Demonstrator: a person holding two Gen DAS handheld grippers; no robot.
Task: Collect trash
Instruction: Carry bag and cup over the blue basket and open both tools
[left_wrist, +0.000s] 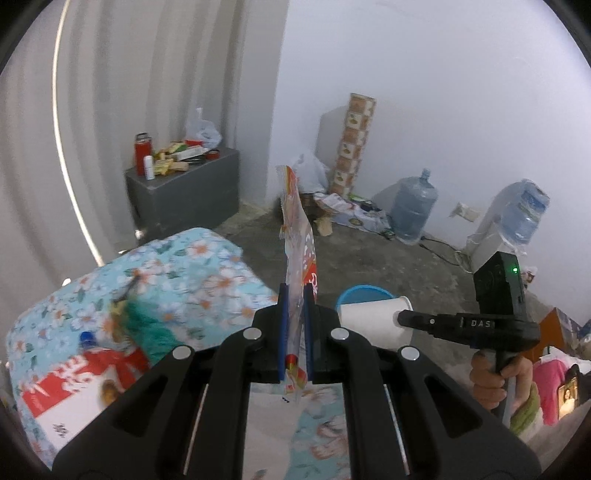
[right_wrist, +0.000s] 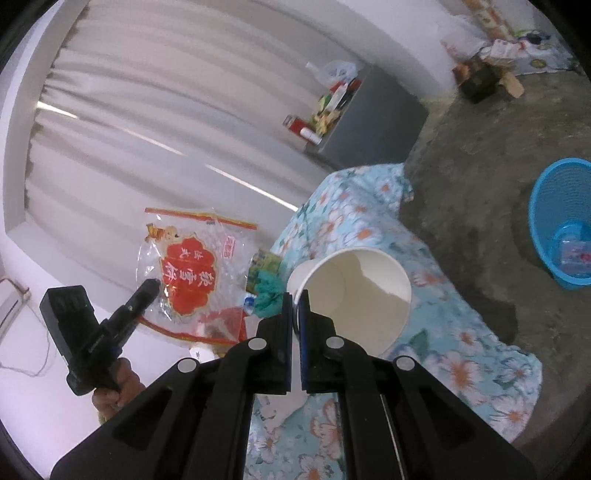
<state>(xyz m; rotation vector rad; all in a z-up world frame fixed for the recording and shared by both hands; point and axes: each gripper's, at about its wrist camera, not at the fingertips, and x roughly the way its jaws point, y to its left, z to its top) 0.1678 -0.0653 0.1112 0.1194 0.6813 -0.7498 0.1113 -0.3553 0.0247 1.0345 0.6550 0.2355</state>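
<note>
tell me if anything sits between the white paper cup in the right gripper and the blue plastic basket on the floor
Nothing visible does. The right gripper is shut on the rim of the white paper cup, and only bare concrete floor lies between the floral bedspread edge and the blue plastic basket.

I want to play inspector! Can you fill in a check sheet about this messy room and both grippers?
Surface: floral bed cover, with a bare concrete floor beside it.
Job's things: clear snack wrapper with a red label; white paper cup; blue basket on the floor, something already inside.
Clutter: red-and-white box, green cloth and a blue-capped bottle on the bed.
Grippers: left gripper shut on the wrapper; right gripper shut on the cup's rim.
Cables: black cord on the floor by the wall.
Surroundings: grey cabinet with bottles and packets, water jugs, curtain.
</note>
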